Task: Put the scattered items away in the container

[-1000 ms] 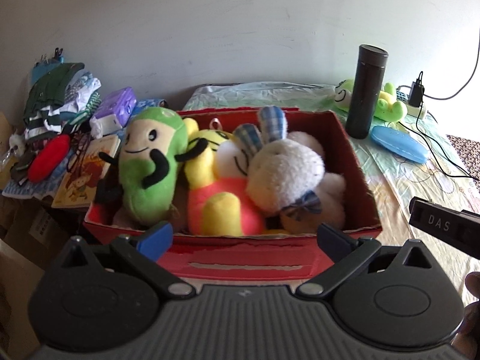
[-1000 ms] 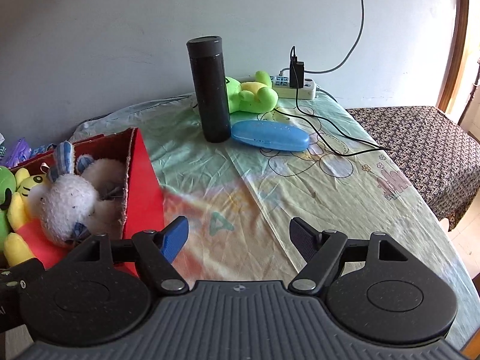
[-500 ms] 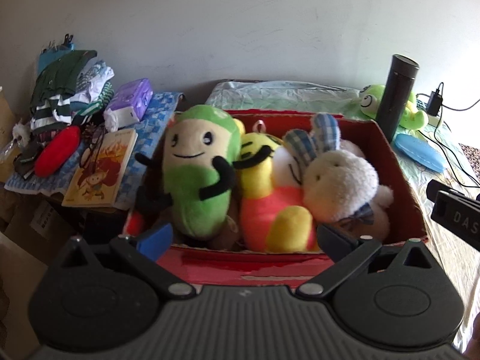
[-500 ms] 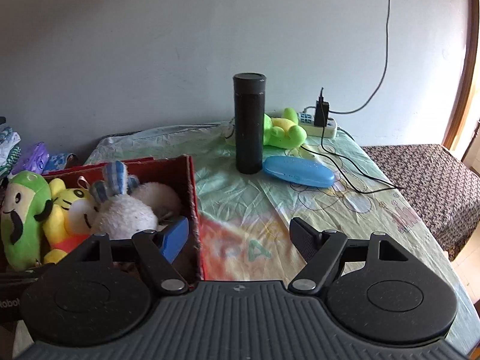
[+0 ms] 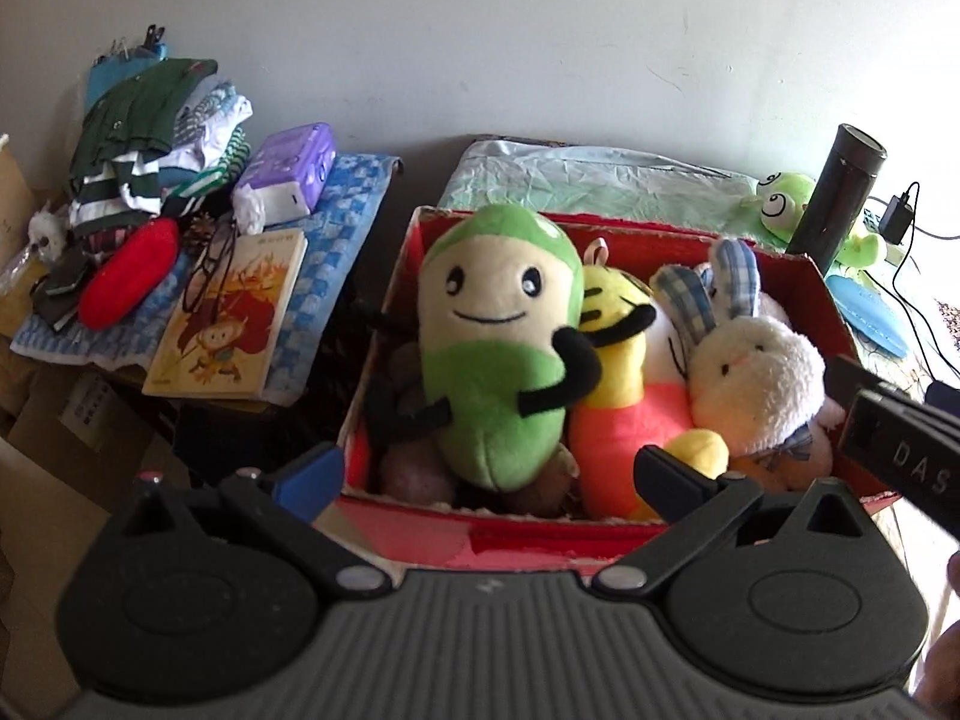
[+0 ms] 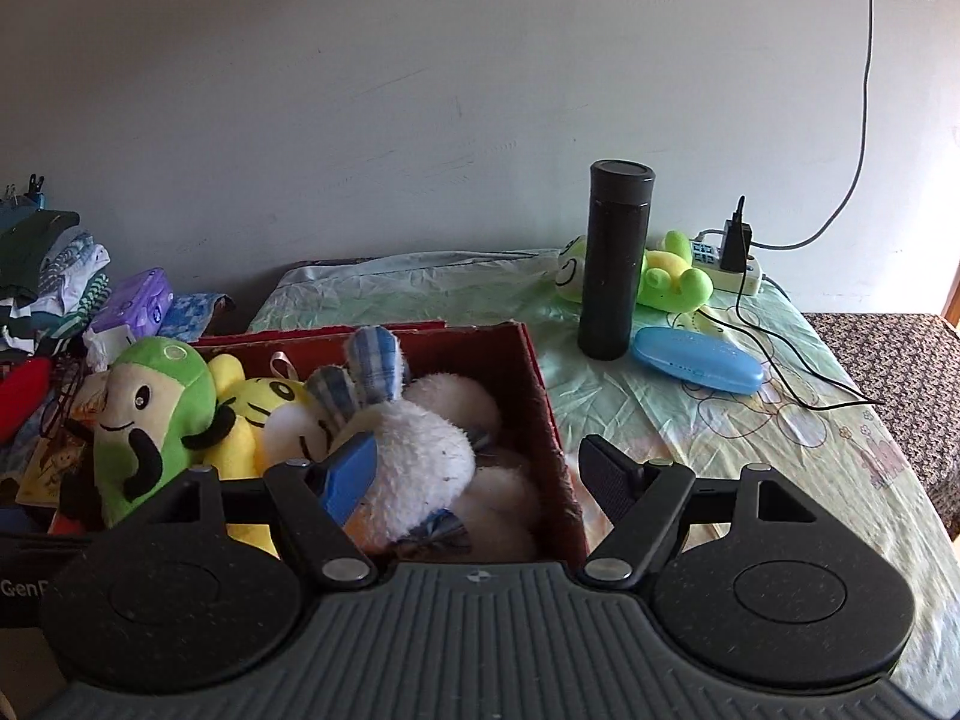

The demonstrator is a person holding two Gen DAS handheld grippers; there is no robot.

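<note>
Over the last second both grippers had drawn back and up from the red box (image 5: 606, 227). In the left wrist view the box had shifted from straight ahead towards the right of the frame, so the side table with its book (image 5: 231, 312) and heap of clothes (image 5: 150, 120) showed much more fully. In the right wrist view the camera had swung from open tablecloth (image 6: 690, 414) round to the box's right wall.

The left gripper (image 5: 489, 471) hung above the box's near edge, jaws wide apart and holding nothing. The right gripper (image 6: 480, 474) hovered over the box's near right corner, likewise spread wide and empty.

The box sat at the left end of the table, packed with the green plush (image 5: 498, 348), the yellow plush (image 5: 618, 360) and the white rabbit (image 5: 756, 372), wedged against one another and reaching above the rim.

That retreat with empty jaws suggested the packing of the box was finished or nearly so. Yet a green frog toy (image 6: 666, 279) lay at the table's far edge, behind the black flask (image 6: 615, 258), and a blue case (image 6: 699, 360) rested just beside the flask. If those counted as scattered items the job was not done, and room in the box looked scarce
</note>
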